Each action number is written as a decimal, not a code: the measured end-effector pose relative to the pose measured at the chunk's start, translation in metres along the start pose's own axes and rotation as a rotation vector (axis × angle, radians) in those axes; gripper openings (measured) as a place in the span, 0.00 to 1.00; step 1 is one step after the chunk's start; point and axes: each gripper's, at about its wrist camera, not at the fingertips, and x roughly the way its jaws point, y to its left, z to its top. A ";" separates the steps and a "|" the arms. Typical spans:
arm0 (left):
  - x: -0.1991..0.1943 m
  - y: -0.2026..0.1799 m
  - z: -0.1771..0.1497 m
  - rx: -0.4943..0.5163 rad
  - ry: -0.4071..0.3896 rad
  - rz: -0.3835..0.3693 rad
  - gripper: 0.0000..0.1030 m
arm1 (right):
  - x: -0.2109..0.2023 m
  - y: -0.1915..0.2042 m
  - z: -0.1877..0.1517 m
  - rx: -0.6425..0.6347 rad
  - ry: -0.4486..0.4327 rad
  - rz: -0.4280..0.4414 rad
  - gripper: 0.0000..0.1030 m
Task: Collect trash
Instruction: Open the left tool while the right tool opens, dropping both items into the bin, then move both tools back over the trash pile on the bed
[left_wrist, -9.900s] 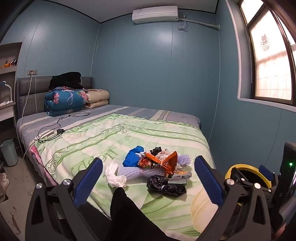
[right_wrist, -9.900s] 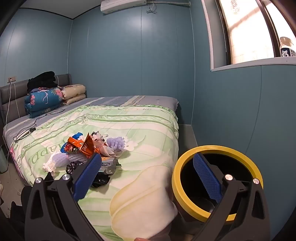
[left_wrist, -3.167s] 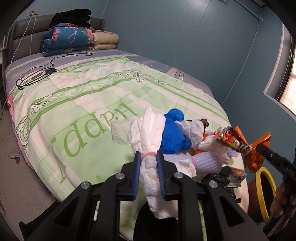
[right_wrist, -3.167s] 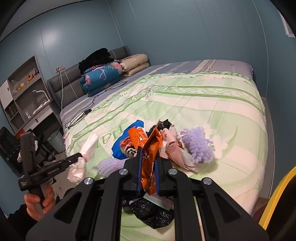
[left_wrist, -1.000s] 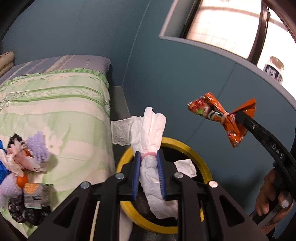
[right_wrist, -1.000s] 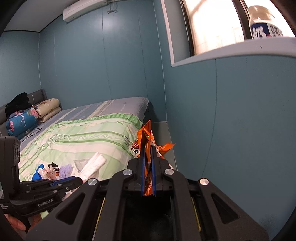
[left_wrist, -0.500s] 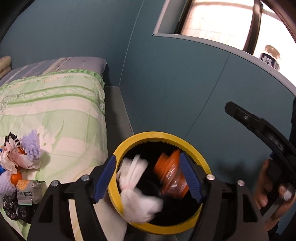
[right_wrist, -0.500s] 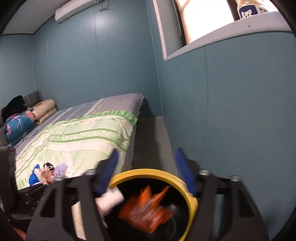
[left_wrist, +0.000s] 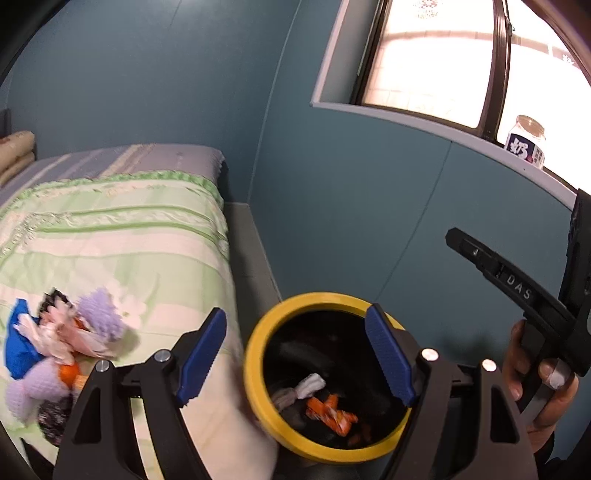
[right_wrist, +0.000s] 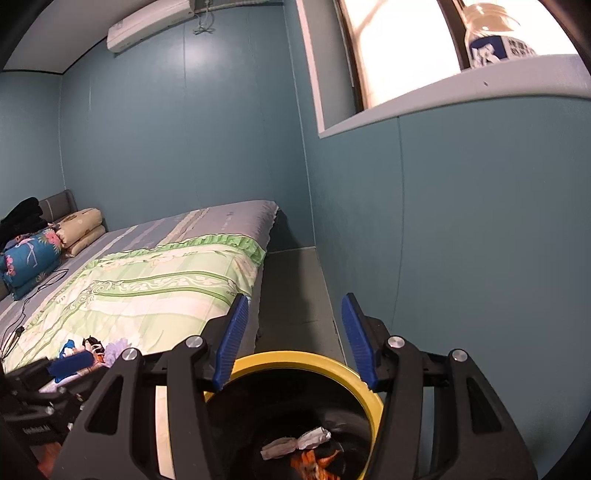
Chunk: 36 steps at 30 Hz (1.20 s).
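While both sets of jaws stand apart and empty, having just opened, the left gripper (left_wrist: 295, 360) and right gripper (right_wrist: 290, 338) hang over the yellow-rimmed bin (left_wrist: 255, 373). White tissue (left_wrist: 301, 387) and orange wrapper (left_wrist: 328, 410) lie inside, partly blurred. Remaining trash (left_wrist: 62, 350) sits on the bed (left_wrist: 110, 236).

Right hand-held gripper (right_wrist: 291, 339) empty, jaws just opened, above yellow-rimmed bin (right_wrist: 373, 400).

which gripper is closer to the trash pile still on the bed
Left. The left gripper hangs open between the bin and the trash pile; the right gripper is over the bin's far side.
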 end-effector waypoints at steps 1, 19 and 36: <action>-0.005 0.003 0.001 0.005 -0.008 0.014 0.78 | 0.001 0.004 0.001 -0.003 -0.003 0.011 0.49; -0.083 0.125 0.000 -0.143 -0.136 0.278 0.92 | -0.011 0.102 0.007 -0.115 -0.084 0.219 0.92; -0.115 0.250 -0.057 -0.272 -0.064 0.540 0.92 | 0.002 0.206 -0.036 -0.291 -0.007 0.535 0.92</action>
